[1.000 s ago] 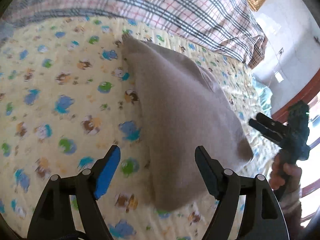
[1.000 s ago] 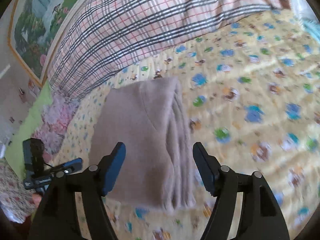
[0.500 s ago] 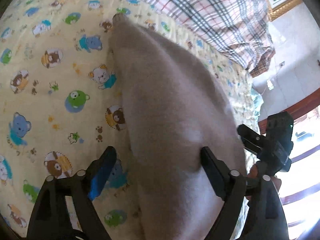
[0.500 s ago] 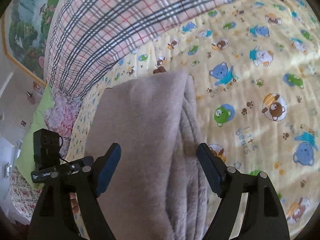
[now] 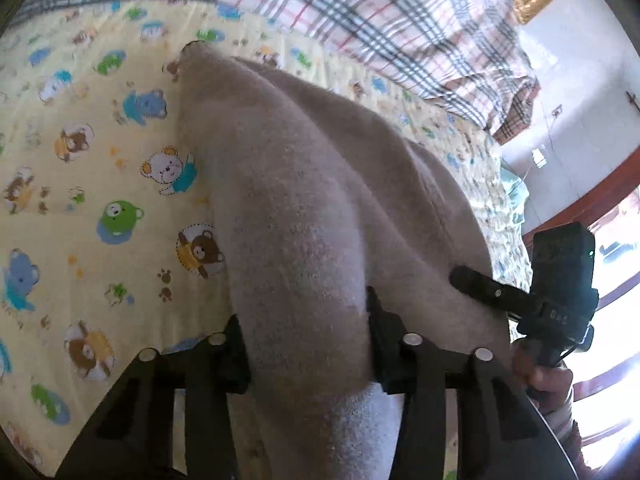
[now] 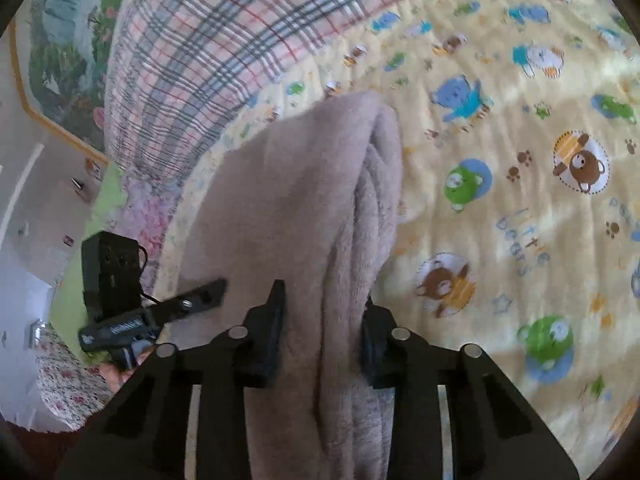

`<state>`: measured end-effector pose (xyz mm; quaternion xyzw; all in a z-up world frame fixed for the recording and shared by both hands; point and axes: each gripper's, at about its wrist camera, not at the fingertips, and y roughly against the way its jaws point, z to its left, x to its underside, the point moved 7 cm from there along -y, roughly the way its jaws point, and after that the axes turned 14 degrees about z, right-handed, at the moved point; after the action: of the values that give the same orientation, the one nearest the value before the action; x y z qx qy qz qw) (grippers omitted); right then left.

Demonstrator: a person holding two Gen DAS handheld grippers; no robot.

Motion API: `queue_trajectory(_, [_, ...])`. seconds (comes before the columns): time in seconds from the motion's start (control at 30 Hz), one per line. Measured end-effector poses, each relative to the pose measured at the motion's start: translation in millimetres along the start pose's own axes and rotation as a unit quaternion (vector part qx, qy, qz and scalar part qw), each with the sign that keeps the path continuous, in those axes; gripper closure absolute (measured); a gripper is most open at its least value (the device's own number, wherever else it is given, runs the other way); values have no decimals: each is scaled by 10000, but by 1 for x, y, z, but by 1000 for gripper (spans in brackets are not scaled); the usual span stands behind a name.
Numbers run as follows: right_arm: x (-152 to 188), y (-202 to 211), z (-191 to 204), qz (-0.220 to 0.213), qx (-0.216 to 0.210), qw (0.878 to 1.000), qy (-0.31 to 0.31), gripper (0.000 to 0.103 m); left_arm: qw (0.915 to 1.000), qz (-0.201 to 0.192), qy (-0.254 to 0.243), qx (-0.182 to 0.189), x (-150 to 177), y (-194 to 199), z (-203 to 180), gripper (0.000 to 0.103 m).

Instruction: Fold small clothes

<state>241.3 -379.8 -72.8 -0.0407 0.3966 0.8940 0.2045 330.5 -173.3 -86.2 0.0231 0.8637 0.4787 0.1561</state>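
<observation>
Left wrist view: the left gripper [image 5: 306, 344] has its jaws closing on a thick fold of the garment [image 5: 304, 184], both pads pressed into the fleece.
Right wrist view: the right gripper [image 6: 320, 320] pinches the layered edge of the same garment [image 6: 288, 208], its jaws closing with the cloth bunched between them.
Garment: beige, plush, folded into a long pile on the bed, one end near the blanket, the other end at the two grippers.
Bed: covered by a yellow sheet [image 5: 100, 184] printed with cartoon bears and frogs; the words "little bears" read in the right wrist view [image 6: 520, 240].
Blanket: plaid [image 6: 208, 52], bunched along the far side of the bed.
Cross views: each camera catches the other gripper beside the garment, the right one [image 5: 480, 284] gripped by a hand [image 5: 540, 372], the left one [image 6: 208, 292] at the pile's edge.
Wall: a framed landscape picture [image 6: 60, 48] hangs behind the blanket.
</observation>
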Motion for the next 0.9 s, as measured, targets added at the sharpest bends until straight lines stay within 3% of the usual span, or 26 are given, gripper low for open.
queue_trajectory(0.27, [18, 13, 66, -122, -271, 9985, 455, 72, 9992, -404, 14, 28, 46, 75, 13, 62])
queue_trajectory(0.53, [40, -36, 131, 175, -762, 9937, 799, 72, 9974, -585, 309, -295, 83, 140, 64, 62])
queue_trajectory(0.73, [48, -88, 153, 488, -948, 9911, 791, 72, 9958, -594, 532, -442, 103, 153, 110, 62])
queue_trajectory(0.9, [50, -119, 149, 712, -858, 9914, 692, 72, 9951, -528, 757, -357, 111, 134, 141, 58])
